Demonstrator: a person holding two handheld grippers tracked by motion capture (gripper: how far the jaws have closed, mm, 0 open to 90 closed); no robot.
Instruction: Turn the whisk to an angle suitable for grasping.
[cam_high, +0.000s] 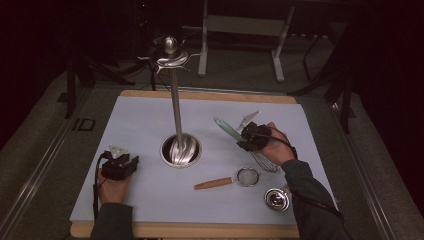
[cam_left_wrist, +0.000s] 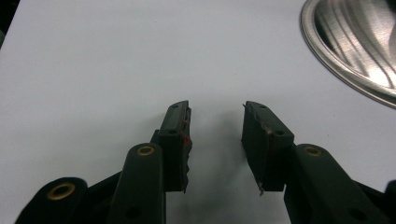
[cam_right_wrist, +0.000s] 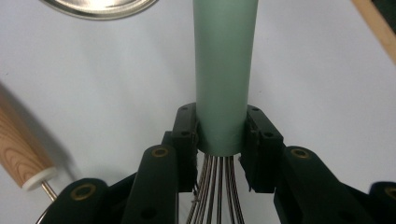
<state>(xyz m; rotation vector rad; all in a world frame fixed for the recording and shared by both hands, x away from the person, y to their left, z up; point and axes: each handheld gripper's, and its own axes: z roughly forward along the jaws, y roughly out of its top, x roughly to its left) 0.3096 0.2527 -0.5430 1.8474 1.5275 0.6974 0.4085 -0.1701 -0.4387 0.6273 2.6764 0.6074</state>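
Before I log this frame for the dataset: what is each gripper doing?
Left gripper: open, holding nothing, over the white mat.
Right gripper: shut on the whisk, clamping its green handle near the wires.

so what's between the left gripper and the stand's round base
Nothing: in the high view, bare white mat separates the open left gripper from the metal stand base.
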